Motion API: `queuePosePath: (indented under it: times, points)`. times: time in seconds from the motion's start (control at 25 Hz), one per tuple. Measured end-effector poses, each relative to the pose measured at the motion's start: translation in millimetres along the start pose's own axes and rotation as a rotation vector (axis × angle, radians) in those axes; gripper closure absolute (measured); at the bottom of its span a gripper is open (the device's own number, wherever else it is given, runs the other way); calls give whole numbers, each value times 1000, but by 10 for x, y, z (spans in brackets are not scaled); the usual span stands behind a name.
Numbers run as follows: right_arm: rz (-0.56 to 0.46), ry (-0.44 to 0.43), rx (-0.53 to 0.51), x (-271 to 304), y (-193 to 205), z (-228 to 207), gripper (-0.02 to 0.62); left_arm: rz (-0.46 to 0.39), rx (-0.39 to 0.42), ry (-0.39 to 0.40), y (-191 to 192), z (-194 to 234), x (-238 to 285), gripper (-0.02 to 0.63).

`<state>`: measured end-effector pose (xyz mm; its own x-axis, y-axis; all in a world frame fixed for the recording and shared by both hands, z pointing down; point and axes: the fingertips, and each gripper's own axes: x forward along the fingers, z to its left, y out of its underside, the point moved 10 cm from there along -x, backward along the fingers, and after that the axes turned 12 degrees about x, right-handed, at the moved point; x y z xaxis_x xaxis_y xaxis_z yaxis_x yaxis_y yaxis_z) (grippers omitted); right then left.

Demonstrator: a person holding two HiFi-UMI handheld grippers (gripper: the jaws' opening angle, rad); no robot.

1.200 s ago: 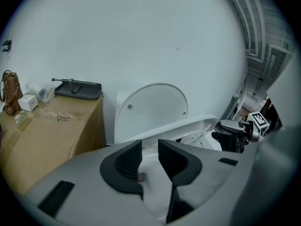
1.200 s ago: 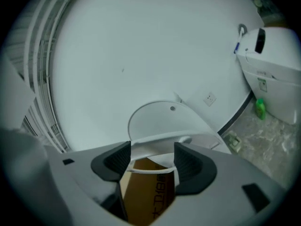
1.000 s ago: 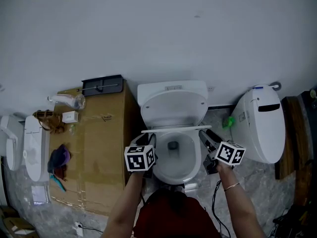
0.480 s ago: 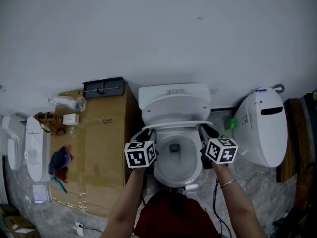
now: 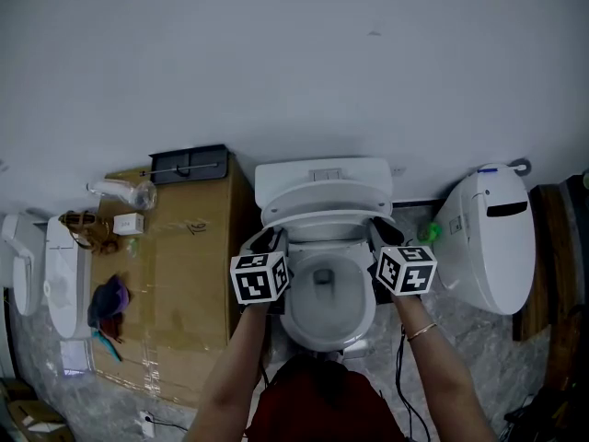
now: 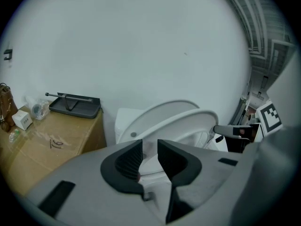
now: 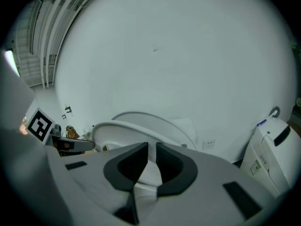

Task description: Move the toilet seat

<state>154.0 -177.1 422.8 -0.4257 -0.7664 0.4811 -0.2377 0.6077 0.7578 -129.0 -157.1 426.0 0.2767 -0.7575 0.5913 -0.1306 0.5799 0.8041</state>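
The left gripper [image 5: 270,239] is clamped on the left-hand rim of the toilet seat [image 5: 324,219], and in the left gripper view [image 6: 149,147] the white rim passes straight between its dark pads [image 6: 128,160], which stand moderately apart around it. The right gripper [image 5: 382,233] takes the opposite rim; its jaws have just been closing, and the right gripper view [image 7: 151,149] shows them drawn to a narrow gap with the seat's edge pinched in it. The seat [image 6: 197,117] is tilted partway up (neither flat on the bowl nor back against the lid), spanning from one gripper to the other. Just beyond both sets of jaws the lid [image 5: 322,199] leans upright against the tank [image 5: 322,170], and below and between the grippers lies the open bowl [image 5: 324,295]. On the outer side of the left gripper stands a cardboard box [image 5: 184,274] with a black tray [image 5: 189,159] at its far end. On the outer side of the right gripper, well apart, sits a second white toilet [image 5: 488,238].
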Motion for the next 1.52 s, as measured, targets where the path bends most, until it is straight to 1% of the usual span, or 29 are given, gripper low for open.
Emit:
queuePosePath:
  times: [0.32,0.6,0.84,1.04,1.12,1.28,1.52]
  points:
    - [5,36,-57,230,-111,-2,532,-9,21,-16,-135,73,203,489]
    - [8,63,-59,360,-143,-40,531,-15,49,-23,-202,138,327,489]
    - [18,80,-74,459,-188,-78,532,-12,82,-3,-260,79,456,489]
    - [26,92,-85,498,-206,-83,532,-18,77,-9,-270,68,492,492]
    - [29,91,-83,492,-204,-79,534,-16,92,-5,-265,74,490,492]
    - [24,77,-66,422,-188,-46,532,-30,96,3,-276,76,456,499]
    - [-9,31,-40,169,-126,89,540,-91,102,2,-335,73,243,551]
